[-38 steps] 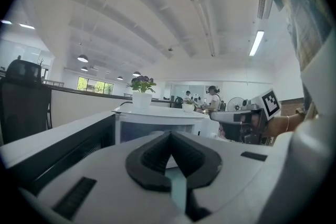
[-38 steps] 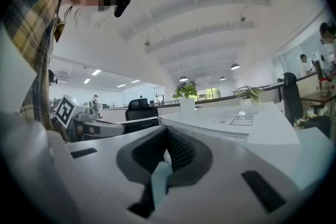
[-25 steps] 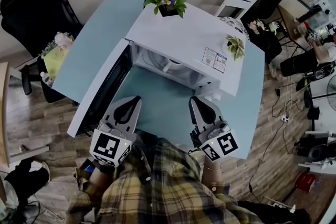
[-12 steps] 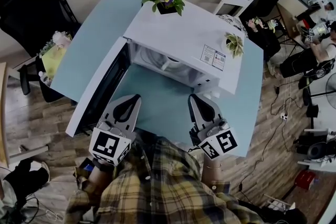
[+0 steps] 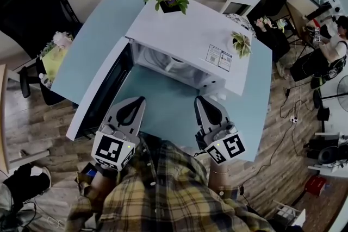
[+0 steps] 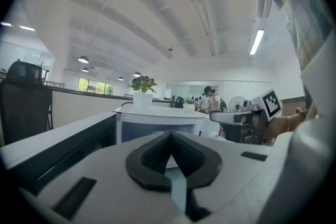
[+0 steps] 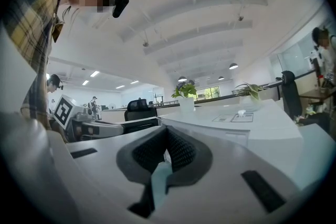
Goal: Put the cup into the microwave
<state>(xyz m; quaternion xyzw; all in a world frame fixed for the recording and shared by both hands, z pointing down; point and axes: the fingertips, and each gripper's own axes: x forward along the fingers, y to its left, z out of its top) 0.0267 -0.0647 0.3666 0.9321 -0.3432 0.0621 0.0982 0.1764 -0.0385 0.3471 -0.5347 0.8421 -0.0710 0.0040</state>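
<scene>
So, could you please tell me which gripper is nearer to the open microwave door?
Left. The left gripper is just beside the microwave door; the right gripper is well off to the door's right.

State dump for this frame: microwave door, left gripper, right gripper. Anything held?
microwave door: open, swung out to the left.
microwave cavity: exposed; contents too unclear to tell.
left gripper: shut, holding nothing.
right gripper: shut, holding nothing.

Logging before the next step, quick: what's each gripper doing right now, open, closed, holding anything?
Left gripper: jaws closed, holding nothing.
Right gripper: jaws closed, holding nothing.
</scene>
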